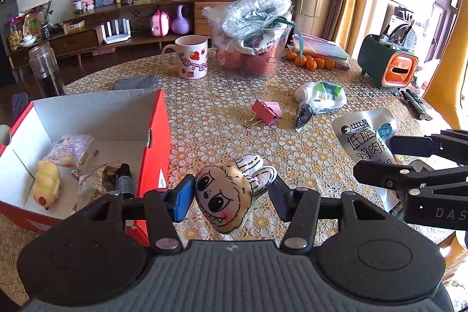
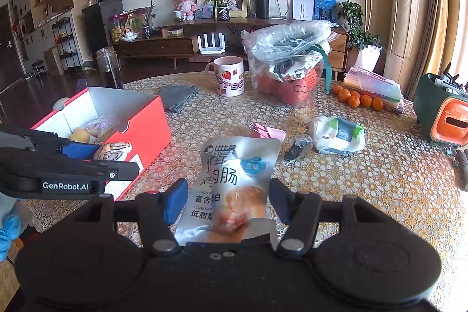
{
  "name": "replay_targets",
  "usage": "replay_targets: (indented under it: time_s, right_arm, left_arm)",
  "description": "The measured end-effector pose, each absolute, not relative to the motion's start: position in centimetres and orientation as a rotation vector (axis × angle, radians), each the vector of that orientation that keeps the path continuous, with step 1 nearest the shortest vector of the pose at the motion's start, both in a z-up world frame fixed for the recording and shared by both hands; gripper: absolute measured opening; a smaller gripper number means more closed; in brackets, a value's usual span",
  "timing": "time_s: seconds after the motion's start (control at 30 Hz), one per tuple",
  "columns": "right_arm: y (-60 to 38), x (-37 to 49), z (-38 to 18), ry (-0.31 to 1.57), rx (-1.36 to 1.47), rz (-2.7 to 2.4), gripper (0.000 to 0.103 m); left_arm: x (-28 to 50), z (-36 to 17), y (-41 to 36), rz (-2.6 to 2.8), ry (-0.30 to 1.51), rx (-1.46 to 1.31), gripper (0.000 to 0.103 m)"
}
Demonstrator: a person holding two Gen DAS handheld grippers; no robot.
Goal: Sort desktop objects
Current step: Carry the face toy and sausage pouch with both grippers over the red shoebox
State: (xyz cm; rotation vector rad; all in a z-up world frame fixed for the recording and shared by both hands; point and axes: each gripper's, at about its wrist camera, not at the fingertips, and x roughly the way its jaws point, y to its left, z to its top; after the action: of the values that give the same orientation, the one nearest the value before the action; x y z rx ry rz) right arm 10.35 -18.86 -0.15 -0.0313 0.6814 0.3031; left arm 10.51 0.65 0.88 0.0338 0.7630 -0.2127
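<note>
Left wrist view shows the left gripper (image 1: 231, 193) with a small toy (image 1: 231, 192) between its two fingers. The toy is a soft face with big eyes and white ears. The blue pad on one finger touches one side of it, and the other finger sits at the ears, so the fingers look closed on the toy with only the toy's width between them. The toy seems lifted off the table (image 1: 292, 142). The red box (image 1: 155, 136) is just to the left of the fingers, and it already has snacks and a little bottle inside. I think the step now is to put the toy in the box. To do it well, move the fingers left until the toy is past the red wall, lower it a bit, then let go. Keep the squeeze soft but firm, since the toy is squishy and could slip. In the right wrist view, the right gripper (image 2: 228, 201) has a silver pouch (image 2: 234, 180) between its fingers. The fingers sit at both edges of the pouch, so they look closed on it. Ahead of those fingers lie a pink clip (image 2: 267, 132) and a small bag (image 2: 336, 135), waiting.
</note>
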Motion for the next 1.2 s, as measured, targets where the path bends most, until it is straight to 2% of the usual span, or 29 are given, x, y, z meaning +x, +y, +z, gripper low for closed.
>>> replay_targets:
  time_s: [0.57,1.2]
  right_arm:
    - [-10.4,10.0,1.7,0.646,-0.049,0.404,0.060]
    - [-0.8,13.8,2.2,0.666,-0.094,0.548,0.060]
  left_arm:
    - [8.9,2.3,8.0,-0.125,0.735,-0.007,0.054]
    - [10.4,2.2,16.3,0.007,0.731,-0.033,0.054]
